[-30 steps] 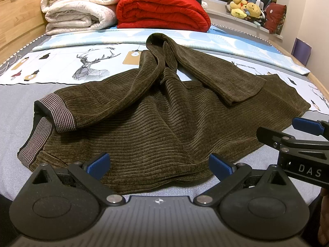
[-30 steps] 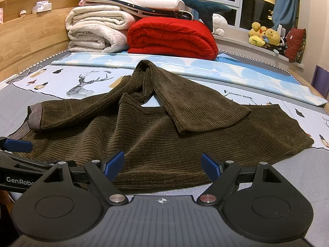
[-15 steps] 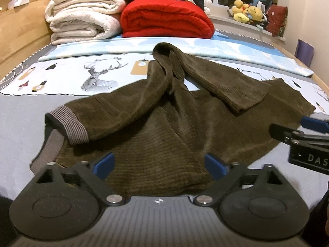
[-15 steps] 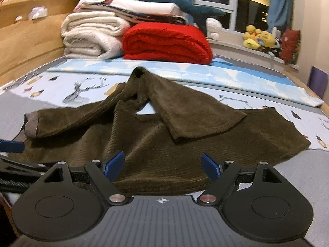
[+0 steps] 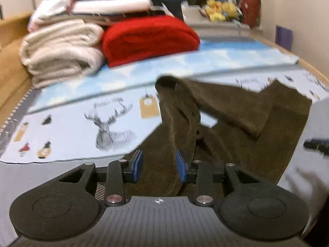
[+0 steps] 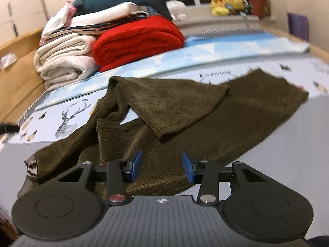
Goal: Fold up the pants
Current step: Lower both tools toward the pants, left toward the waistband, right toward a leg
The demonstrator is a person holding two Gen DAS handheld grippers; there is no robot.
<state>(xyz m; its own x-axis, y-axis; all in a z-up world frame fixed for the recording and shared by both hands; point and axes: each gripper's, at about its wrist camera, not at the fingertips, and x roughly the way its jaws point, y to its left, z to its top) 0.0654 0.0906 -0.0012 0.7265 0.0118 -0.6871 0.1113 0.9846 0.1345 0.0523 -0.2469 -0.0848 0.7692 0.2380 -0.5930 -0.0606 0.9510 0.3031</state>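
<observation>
Left wrist view: the left gripper [image 5: 158, 167] has its jaws closing, with brown corduroy between the blue pads [image 5: 181, 166]; the frame is blurred, so whether the pads already press the cloth is hard to say, though a gap seems to remain on the left side. The pants [image 5: 236, 135] lie on the bed [image 5: 51, 177], and everything else is placed from them. A ridge of their cloth rises straight ahead of the left jaws to a rounded fold at the far edge of the garment. Beside the pants, to the picture's left, the sheet shows a printed deer head [image 5: 111, 127] and a tan tag print [image 5: 149, 108]. Beyond the pants sits a red blanket [image 5: 150, 39], and left of that a stack of cream blankets [image 5: 61, 51]. A dark blurred tip of the other gripper shows at the pants' right edge.

From the right wrist view, the right gripper [image 6: 162, 167] also has its jaws closing, and the near hem of the pants [image 6: 195, 123] lies between the pads [image 6: 187, 167] without visibly being pinched. One leg is folded back across the other, its cuff end pointing toward the camera. The striped waistband [image 6: 30, 168] shows at the pants' left end. Beyond the pants the red blanket [image 6: 139, 39] and cream blankets [image 6: 63, 61] sit by the wooden headboard [image 6: 18, 78], with yellow plush toys [image 6: 224, 4] on the windowsill farther back.
</observation>
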